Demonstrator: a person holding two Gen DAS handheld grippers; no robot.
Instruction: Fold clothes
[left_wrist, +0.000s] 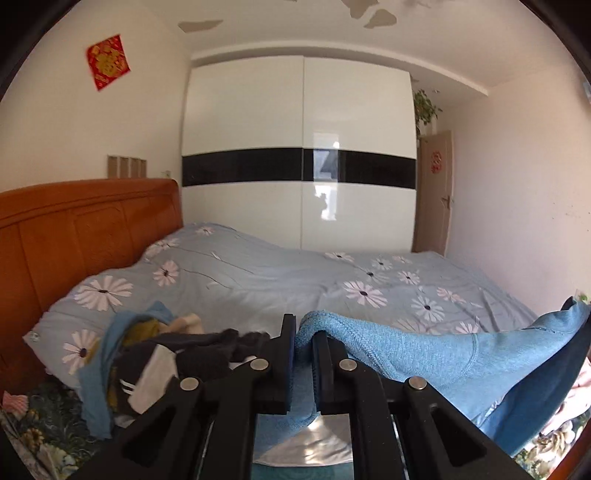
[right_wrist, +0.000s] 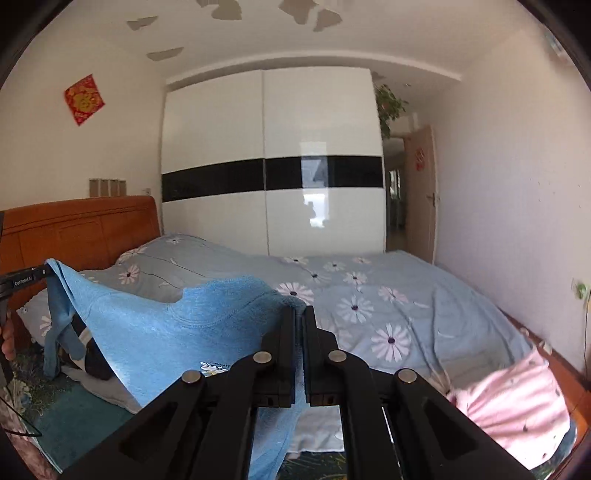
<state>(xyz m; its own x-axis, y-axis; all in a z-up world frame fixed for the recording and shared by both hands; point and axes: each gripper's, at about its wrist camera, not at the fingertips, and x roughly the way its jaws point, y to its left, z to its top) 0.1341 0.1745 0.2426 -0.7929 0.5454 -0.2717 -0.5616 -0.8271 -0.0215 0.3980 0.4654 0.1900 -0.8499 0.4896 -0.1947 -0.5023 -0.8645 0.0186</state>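
Blue knit garment (left_wrist: 436, 354) hangs stretched in the air above a bed (left_wrist: 258, 280) with a daisy-print cover, pinned at two points along its upper edge. The left gripper (left_wrist: 303, 332) has its fingers nearly closed on one bunched corner; the right gripper (right_wrist: 300, 321) is clamped tight on the other, with cloth trailing down between the jaws. The garment's long axis runs sideways between the two tools, its body sagging below that line toward the mattress. Neither hand is nearer: each already holds an end. A heap of dark clothes (left_wrist: 177, 354) lies to the left, a pink piece (right_wrist: 517, 402) to the right, a white wardrobe (right_wrist: 269, 162) behind.
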